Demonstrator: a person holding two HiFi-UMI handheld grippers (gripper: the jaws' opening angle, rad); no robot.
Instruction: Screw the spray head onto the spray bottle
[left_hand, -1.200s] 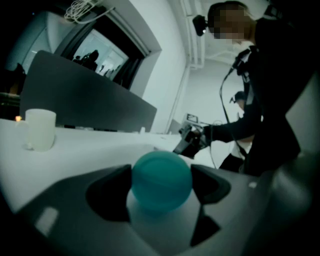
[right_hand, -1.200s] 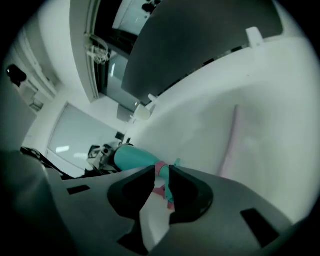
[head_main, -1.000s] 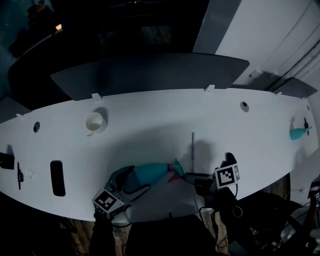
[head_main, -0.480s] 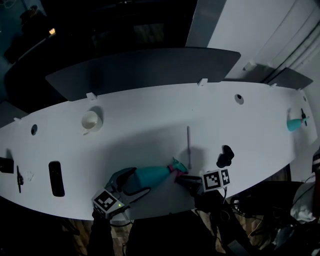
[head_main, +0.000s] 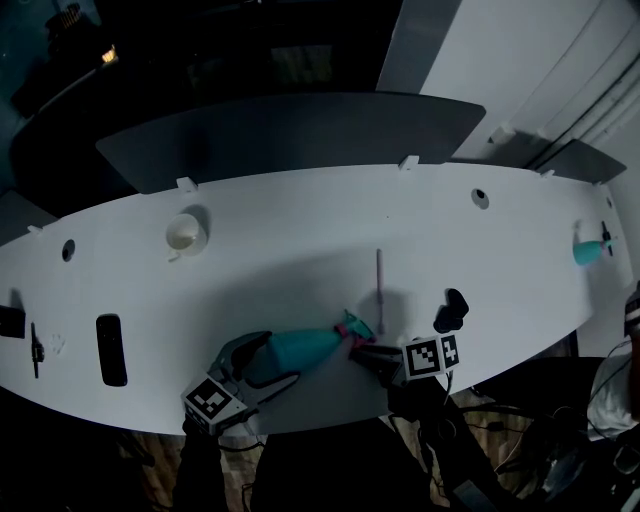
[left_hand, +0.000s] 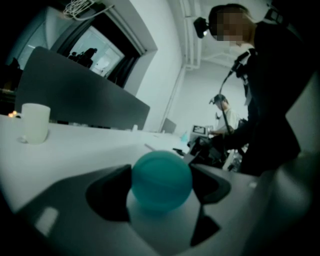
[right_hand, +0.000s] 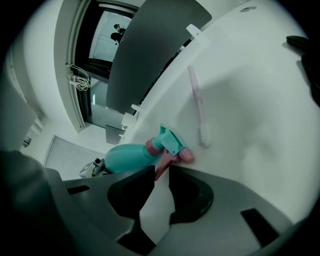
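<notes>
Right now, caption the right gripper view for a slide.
Right gripper pinching the pink trigger of a teal spray bottle.

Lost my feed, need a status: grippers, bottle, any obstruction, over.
Left gripper clamped on spray bottle base, bottle lying flat. Right gripper jaws nearly closed at spray head trigger, grip unclear. Head sits on the neck. Brush alongside, not blocking.

The worktop (head_main: 300, 230) is white. The spray bottle (head_main: 300, 348) is teal. Its spray head (head_main: 352, 326) is teal, with a pink collar and a pink trigger. The cup (head_main: 185, 234) is white and the brush (head_main: 379, 280) is pale pink. The left tool (head_main: 283, 357) and right tool (head_main: 362, 353) are grey with black pads (left_hand: 112, 192). Each marker cube (head_main: 213, 402) carries black-and-white square patterns. The partition (head_main: 290, 135) is dark grey.
</notes>
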